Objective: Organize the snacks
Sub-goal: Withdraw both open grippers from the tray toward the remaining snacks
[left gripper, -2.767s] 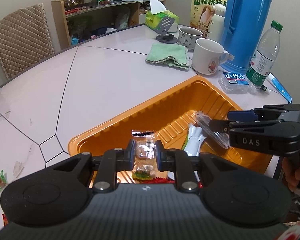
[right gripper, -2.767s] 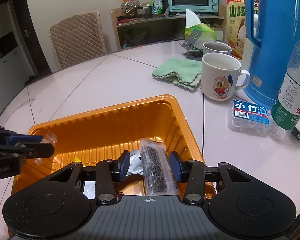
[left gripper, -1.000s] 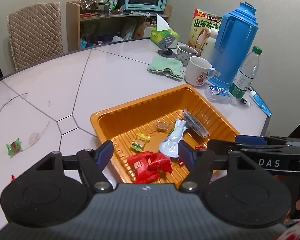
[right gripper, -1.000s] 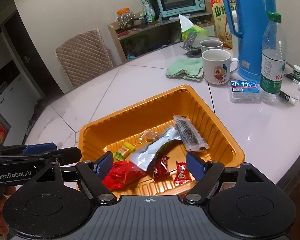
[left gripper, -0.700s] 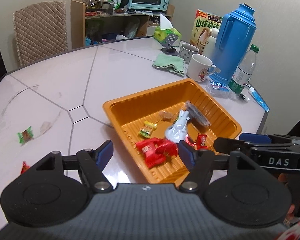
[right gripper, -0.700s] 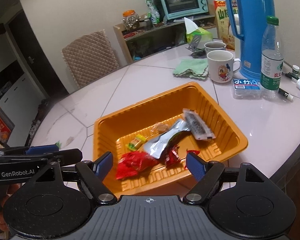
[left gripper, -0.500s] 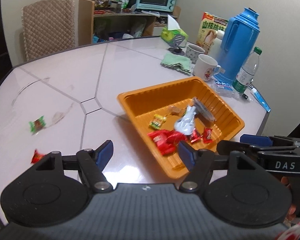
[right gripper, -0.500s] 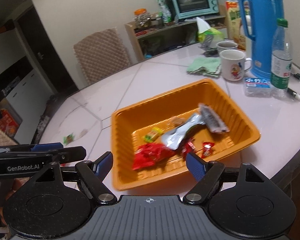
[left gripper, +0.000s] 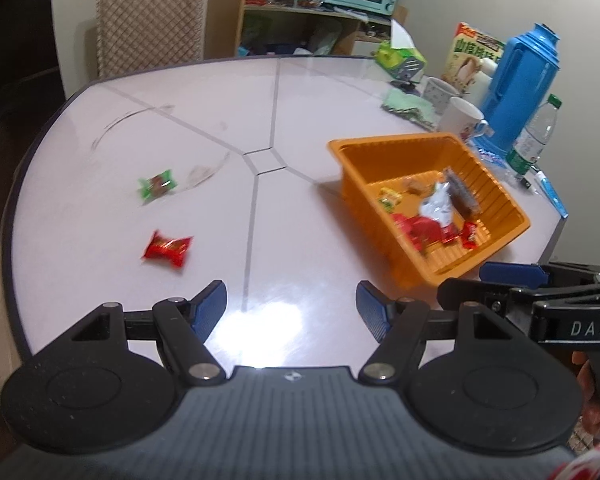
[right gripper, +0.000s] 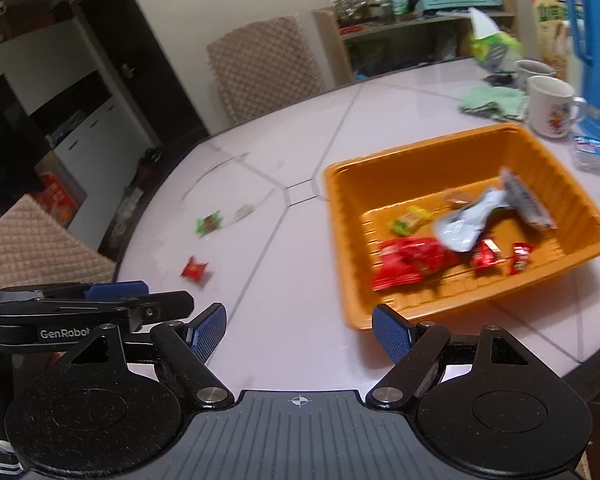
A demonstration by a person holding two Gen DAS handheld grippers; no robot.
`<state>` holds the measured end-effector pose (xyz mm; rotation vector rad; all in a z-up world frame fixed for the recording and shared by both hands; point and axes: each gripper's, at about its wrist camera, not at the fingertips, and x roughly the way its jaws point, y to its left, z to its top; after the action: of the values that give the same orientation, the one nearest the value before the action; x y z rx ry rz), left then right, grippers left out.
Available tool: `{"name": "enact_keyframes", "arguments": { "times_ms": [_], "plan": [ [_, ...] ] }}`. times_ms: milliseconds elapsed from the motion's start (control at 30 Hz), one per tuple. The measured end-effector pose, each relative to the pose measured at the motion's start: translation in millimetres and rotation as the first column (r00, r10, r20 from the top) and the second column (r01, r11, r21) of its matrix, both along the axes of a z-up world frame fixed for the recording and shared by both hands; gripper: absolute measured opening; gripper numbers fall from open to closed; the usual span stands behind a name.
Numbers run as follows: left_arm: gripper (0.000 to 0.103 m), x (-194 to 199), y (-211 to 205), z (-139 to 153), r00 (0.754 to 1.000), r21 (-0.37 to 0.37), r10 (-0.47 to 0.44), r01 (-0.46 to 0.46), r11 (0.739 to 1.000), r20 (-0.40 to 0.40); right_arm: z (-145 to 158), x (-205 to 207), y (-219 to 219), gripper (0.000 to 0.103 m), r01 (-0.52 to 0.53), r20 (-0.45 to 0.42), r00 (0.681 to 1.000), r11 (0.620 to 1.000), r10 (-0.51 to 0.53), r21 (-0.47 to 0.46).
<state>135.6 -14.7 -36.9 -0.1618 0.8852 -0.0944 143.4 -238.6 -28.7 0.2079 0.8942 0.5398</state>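
Most of the snacks are already in the orange tray [left gripper: 384, 148], which sits on the right part of the white table [left gripper: 180, 128], near the mug [left gripper: 462, 118] and the blue flask [left gripper: 520, 92]. Inside it lie a large red packet [right gripper: 410, 262], a silver pouch [right gripper: 466, 220], a dark bar in clear wrap [right gripper: 524, 200], a yellow-green sweet [right gripper: 410, 220], a small brown sweet [right gripper: 456, 200] and two small red sweets [right gripper: 500, 258]. They are loosely heaped, not lined up.

Two pieces remain outside the tray, well apart from it on the left part of the table: a green-wrapped sweet [left gripper: 156, 185] and, nearer the table edge, a red-wrapped sweet [left gripper: 168, 249]. No other stray snack is visible, though motion blur softens both views.

The left gripper [left gripper: 291, 304] is spread wide with nothing between its blue pads; only bare tabletop shows in the gap. The right gripper [right gripper: 299, 330] is likewise spread and empty, held over the table just short of the tray's near corner.

In my judgement the job is largely done: two sweets are left to collect and drop in the tray.
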Motion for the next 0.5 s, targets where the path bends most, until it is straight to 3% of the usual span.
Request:
{"name": "enact_keyframes", "arguments": {
  "times_ms": [500],
  "plan": [
    [0.069, -3, 71, -20, 0.997, 0.014, 0.068, -0.067, 0.998, -0.048, -24, 18, 82, 0.080, -0.104, -0.005, 0.995, 0.994, 0.104, -0.037]
  ]
}}
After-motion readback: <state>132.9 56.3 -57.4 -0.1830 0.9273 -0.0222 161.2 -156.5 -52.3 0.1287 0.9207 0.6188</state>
